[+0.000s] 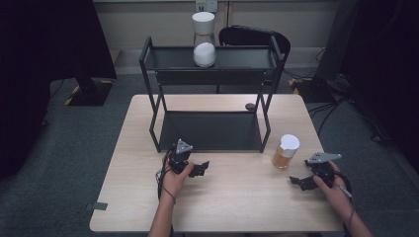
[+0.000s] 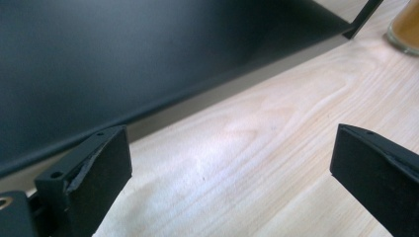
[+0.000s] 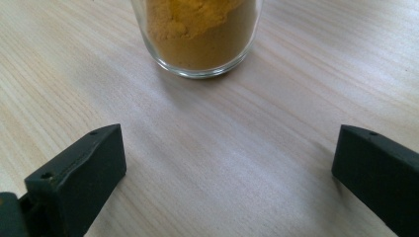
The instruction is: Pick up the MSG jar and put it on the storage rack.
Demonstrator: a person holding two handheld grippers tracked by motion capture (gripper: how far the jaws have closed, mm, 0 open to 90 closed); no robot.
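The right gripper (image 1: 299, 180) is resting low over the wooden table (image 1: 232, 197) near its right edge, held in the person's right hand (image 1: 332, 187); its jaws are standing wide apart with nothing between them, and in the right gripper view they are framing bare tabletop. The glass jar of orange-yellow powder (image 1: 285, 151) is standing upright on the table just ahead of that gripper, capped with a white lid, beside the right front leg of the black two-tier rack (image 1: 212, 129); in the right gripper view the jar's base (image 3: 200, 34) is lying ahead of the jaws, apart from both of them.

The left gripper (image 1: 198, 169) is sitting at the table's centre, held in the left hand (image 1: 174, 180), just in front of the rack's lower shelf; its jaws are likewise spread wide and gripping nothing; the left gripper view is showing the dark lower shelf (image 2: 148, 59) at close range and the powder jar's edge (image 2: 404, 27) at the upper right.

A second jar with white contents (image 1: 204, 39) is standing upright on the rack's top shelf.
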